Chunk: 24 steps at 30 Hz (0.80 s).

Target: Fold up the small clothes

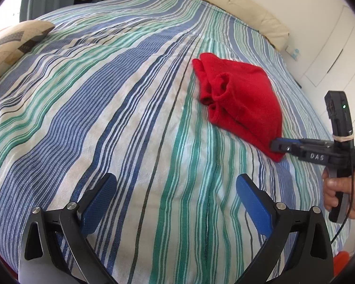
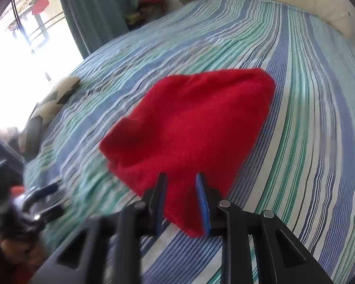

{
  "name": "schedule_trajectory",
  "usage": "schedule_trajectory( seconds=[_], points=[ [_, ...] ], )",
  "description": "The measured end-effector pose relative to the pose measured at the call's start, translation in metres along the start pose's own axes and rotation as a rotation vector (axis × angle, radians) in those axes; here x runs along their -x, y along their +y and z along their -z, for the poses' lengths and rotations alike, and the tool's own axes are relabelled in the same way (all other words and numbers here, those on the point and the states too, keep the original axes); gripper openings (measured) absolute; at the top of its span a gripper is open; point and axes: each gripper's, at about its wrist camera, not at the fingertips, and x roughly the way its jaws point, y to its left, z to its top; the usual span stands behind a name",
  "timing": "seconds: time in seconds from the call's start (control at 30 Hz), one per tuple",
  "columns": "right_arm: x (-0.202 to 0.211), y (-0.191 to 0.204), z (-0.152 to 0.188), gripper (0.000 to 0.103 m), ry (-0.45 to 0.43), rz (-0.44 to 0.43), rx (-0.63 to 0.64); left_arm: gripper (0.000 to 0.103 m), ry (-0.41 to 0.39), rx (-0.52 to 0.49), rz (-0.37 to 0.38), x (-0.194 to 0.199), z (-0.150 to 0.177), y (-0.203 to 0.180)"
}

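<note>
A small red knitted garment (image 1: pixel 239 99) lies folded over on the striped bedspread (image 1: pixel 106 99), its bunched sleeves on its left side. In the right wrist view the garment (image 2: pixel 189 127) fills the middle. My right gripper (image 2: pixel 181 184) is shut on the garment's near corner; it also shows in the left wrist view (image 1: pixel 278 147) at the right, gripping that corner. My left gripper (image 1: pixel 176 184) is open and empty, low over the bedspread, well to the near left of the garment.
A patterned pillow (image 1: pixel 14 40) lies at the bed's far left. A wall and bed edge (image 1: pixel 307 47) run along the right. A window (image 2: pixel 19 54), a teal curtain (image 2: pixel 92 11) and a pile of clothes (image 2: pixel 149 0) stand beyond the bed.
</note>
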Motion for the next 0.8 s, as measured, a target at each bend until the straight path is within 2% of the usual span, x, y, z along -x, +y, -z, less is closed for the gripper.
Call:
schedule_trajectory(
  seconds=[0.07,0.17,0.27,0.3,0.33,0.4,0.43,0.47,0.5,0.57,0.67,0.73,0.8],
  points=[
    [-0.036,0.004,0.024,0.023,0.141,0.029,0.056,0.100,-0.011,0.007,0.006,0.008,-0.008,-0.004],
    [-0.031,0.009,0.039,0.023,0.062,0.065,0.070,0.100,-0.107,0.070,0.050,0.020,-0.044,-0.017],
    [-0.032,0.012,0.041,0.023,0.032,0.085,0.062,0.100,-0.160,0.054,0.100,0.004,-0.095,-0.051],
    [-0.031,0.013,0.043,0.023,0.023,0.088,0.062,0.100,-0.162,0.033,0.087,-0.009,-0.107,-0.061],
    [-0.030,0.012,0.043,0.023,0.015,0.086,0.054,0.099,-0.151,0.008,0.043,-0.028,-0.115,-0.068],
    [-0.027,0.009,0.042,0.023,0.005,0.071,0.034,0.073,-0.090,-0.054,-0.084,-0.068,-0.115,-0.071],
    [-0.024,0.007,0.041,0.023,0.009,0.058,0.028,0.054,-0.024,-0.057,-0.116,-0.087,-0.108,-0.063],
    [-0.017,0.002,0.040,0.023,0.023,0.037,0.021,0.056,0.024,-0.027,-0.088,-0.100,-0.098,-0.050],
    [-0.009,-0.003,0.036,0.023,0.033,0.016,0.006,0.057,0.018,0.011,-0.042,-0.104,-0.086,-0.037],
    [0.012,-0.015,0.017,0.023,-0.007,-0.017,-0.033,0.057,-0.063,-0.009,0.002,-0.097,-0.069,-0.028],
    [0.032,-0.050,-0.035,0.025,-0.109,-0.024,-0.114,0.062,-0.079,-0.050,-0.012,-0.098,-0.065,-0.036],
    [0.020,-0.077,-0.075,0.025,-0.131,-0.084,-0.195,0.064,-0.083,-0.059,-0.011,-0.098,-0.064,-0.037],
    [-0.014,-0.099,-0.110,0.024,-0.110,-0.136,-0.259,0.064,-0.091,-0.056,0.002,-0.099,-0.063,-0.036]
  ],
)
